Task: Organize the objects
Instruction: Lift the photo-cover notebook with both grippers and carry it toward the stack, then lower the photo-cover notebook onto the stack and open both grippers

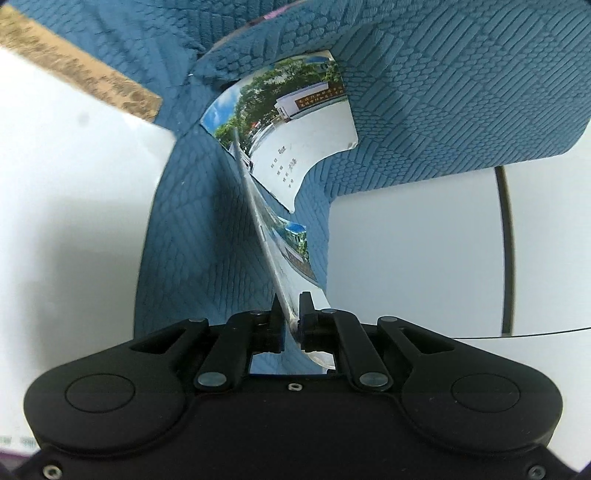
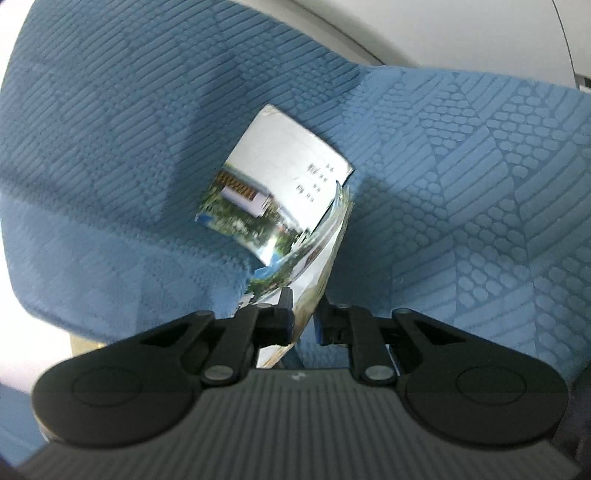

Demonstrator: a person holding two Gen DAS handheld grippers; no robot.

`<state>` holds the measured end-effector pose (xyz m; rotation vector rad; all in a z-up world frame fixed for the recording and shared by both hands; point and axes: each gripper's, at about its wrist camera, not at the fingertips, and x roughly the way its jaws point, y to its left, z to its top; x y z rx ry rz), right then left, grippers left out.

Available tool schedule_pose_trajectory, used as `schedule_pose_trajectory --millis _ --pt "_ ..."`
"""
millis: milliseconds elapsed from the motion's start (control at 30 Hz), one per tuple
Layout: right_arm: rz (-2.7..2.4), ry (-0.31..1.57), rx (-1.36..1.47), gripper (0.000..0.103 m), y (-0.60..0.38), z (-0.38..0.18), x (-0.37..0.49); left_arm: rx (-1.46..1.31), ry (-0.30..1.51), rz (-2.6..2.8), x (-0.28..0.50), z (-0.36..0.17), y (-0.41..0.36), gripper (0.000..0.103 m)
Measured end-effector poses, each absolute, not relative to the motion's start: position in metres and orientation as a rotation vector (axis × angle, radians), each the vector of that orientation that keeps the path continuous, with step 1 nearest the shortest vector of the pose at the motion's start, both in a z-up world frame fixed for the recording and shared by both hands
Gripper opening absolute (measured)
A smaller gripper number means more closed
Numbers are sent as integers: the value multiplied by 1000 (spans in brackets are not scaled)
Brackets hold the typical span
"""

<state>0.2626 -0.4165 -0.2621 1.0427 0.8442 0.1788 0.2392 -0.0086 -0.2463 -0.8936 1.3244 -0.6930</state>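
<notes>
A glossy booklet (image 1: pixel 314 122), its cover showing trees and a building, hangs open in front of a blue textured cloth (image 1: pixel 443 92). My left gripper (image 1: pixel 290 308) is shut on the booklet's near edge, which runs away from me edge-on while a page curls off to the right. In the right wrist view the same booklet (image 2: pixel 280 162) is blurred, with the blue cloth (image 2: pixel 110 147) filling the background. My right gripper (image 2: pixel 304 308) is shut on the booklet's lower pages. I cannot tell whether any cloth is pinched along with the paper.
A white table (image 1: pixel 406 258) lies below and on both sides of the cloth. A thin black cable (image 1: pixel 508 240) curves over it at the right. A brown speckled strip (image 1: pixel 74 70) crosses the upper left. A white surface (image 2: pixel 443 22) shows above the cloth.
</notes>
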Motion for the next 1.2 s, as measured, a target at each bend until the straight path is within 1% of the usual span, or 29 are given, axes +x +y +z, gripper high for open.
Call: schedule_pose_trajectory --millis 167,800,1033,1200 --pt "230 859 922 14 -402 -233 255 -933 1280 -697 223 -230 15 6" --pt "480 872 806 14 -331 -142 244 -894 1070 -637 169 -128 117 9" --pt "547 875 747 14 -301 -129 244 -870 1023 -602 157 -119 149 9" --pt "565 898 714 14 -282 -139 242 -855 1028 -563 151 -134 161 10"
